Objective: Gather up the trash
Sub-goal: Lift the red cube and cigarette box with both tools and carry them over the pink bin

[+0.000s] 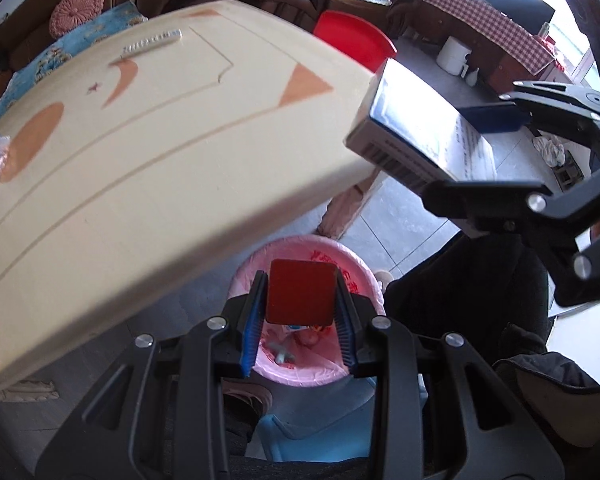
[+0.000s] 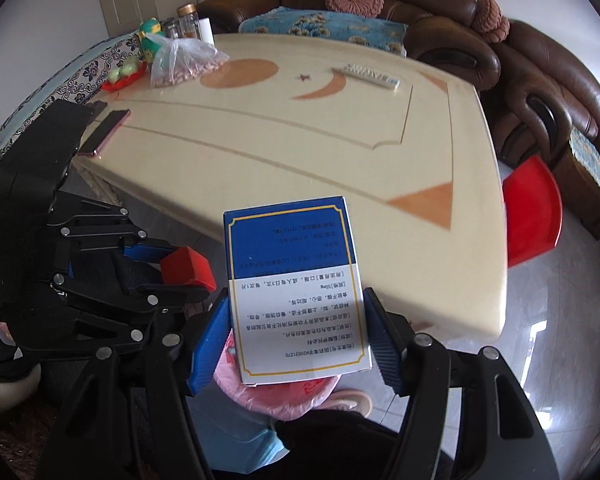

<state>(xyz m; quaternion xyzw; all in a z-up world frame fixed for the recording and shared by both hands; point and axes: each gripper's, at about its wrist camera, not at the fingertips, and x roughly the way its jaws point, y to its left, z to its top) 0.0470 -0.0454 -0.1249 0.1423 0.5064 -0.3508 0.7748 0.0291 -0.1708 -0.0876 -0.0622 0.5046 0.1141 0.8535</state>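
My left gripper (image 1: 300, 316) is shut on a small red box (image 1: 301, 292) and holds it right above a bin lined with a pink bag (image 1: 360, 272) on the floor. My right gripper (image 2: 298, 340) is shut on a blue and white medicine box (image 2: 296, 284), held above the same pink bag (image 2: 276, 396) beside the table edge. The right gripper and its box show in the left wrist view (image 1: 416, 136); the left gripper with the red box shows in the right wrist view (image 2: 188, 270).
A cream table (image 2: 300, 152) carries a blister pack (image 2: 370, 75), a phone (image 2: 104, 132), a plastic bag of nuts (image 2: 180, 64), jars and a red dish. A red stool (image 2: 532, 212) and brown sofas (image 2: 540, 92) stand behind it. A blue stool (image 1: 320, 436) sits below the bin.
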